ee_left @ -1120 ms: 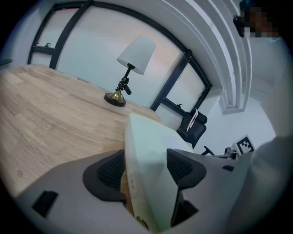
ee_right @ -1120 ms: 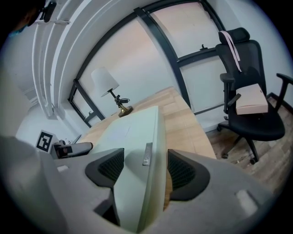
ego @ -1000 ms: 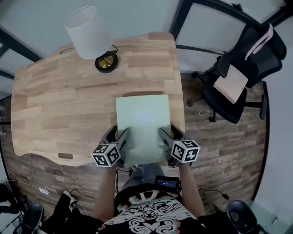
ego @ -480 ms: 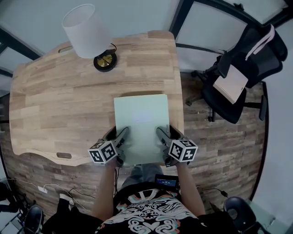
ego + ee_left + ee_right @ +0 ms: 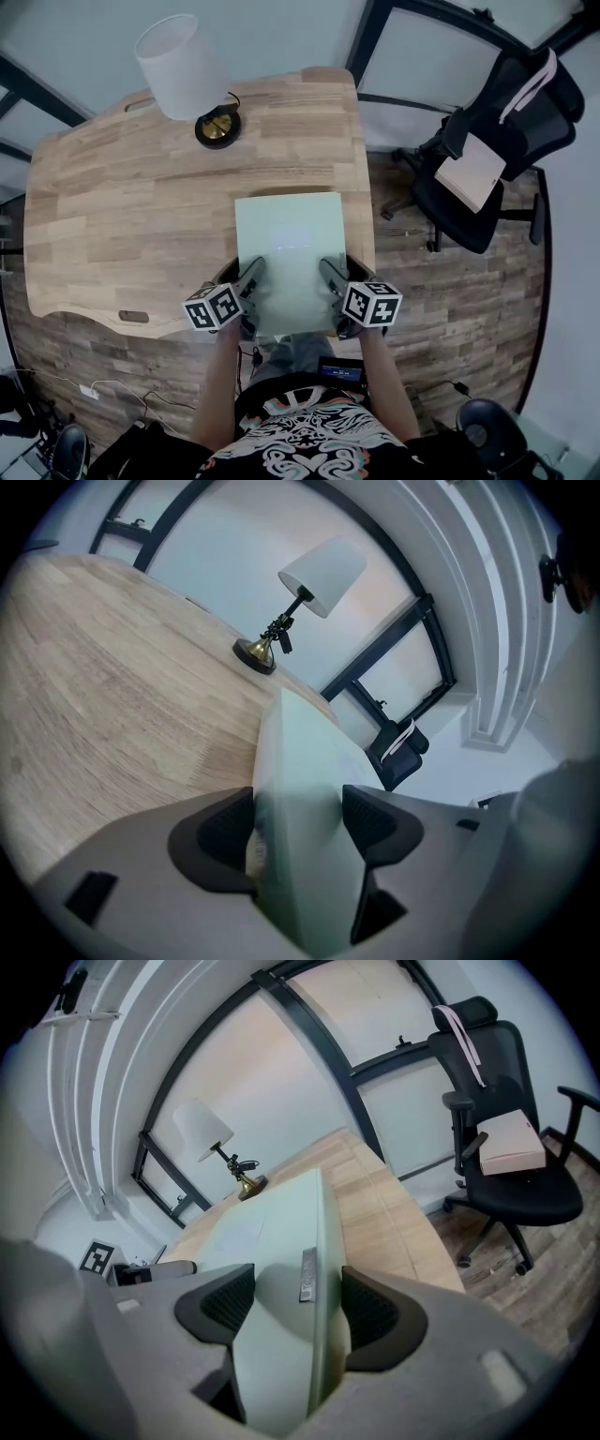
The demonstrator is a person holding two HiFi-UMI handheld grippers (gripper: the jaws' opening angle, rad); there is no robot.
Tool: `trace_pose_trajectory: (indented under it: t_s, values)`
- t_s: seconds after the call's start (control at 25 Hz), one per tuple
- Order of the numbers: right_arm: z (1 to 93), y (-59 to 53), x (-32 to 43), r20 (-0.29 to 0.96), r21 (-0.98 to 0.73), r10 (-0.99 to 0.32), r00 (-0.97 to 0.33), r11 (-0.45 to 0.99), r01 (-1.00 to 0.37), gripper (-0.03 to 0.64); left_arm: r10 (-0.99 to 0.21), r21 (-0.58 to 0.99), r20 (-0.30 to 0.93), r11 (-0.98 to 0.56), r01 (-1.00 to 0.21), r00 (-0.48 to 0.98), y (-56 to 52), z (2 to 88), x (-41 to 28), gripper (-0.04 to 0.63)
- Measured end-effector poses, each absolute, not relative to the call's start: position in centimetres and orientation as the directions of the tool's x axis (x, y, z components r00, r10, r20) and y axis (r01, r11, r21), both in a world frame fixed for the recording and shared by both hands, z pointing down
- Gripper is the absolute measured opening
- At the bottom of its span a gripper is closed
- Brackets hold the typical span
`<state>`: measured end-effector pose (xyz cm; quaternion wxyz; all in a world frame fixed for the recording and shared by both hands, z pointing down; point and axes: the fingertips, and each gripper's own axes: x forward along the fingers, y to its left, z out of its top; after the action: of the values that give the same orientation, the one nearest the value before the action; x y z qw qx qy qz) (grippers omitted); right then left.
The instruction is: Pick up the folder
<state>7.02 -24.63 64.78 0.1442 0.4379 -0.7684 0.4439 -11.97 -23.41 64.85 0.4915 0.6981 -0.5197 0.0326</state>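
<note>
A pale green folder [image 5: 291, 253] is held over the near right part of the wooden desk [image 5: 131, 216]. My left gripper [image 5: 249, 281] is shut on its near left edge, and my right gripper [image 5: 330, 278] is shut on its near right edge. In the left gripper view the folder [image 5: 305, 789] fills the gap between the dark pads [image 5: 230, 832]. The right gripper view shows the folder [image 5: 281, 1279] clamped the same way, with a small metal clip on its edge. Its near end overhangs the desk's front edge.
A white-shaded lamp [image 5: 183, 70] on a brass base [image 5: 218, 127] stands at the desk's far side. A black office chair [image 5: 487, 159] with a pinkish box [image 5: 472, 171] on its seat sits to the right. Cables lie on the wood floor below.
Both grippers and the folder have drawn slightly nearer to me and lifted a little; the grip on both edges is unchanged.
</note>
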Motion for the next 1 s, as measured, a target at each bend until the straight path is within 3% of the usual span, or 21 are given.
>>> trace_pose_trajectory:
  t_s: [1.0]
  values:
    - [56.7,-22.4,7.1,0.520,-0.528,-0.652,-0.553,0.264,-0.807,0.279,-0.765,0.644,0.449,-0.081,-0.761,0.462,-21.8,56.9,-12.3,0.281]
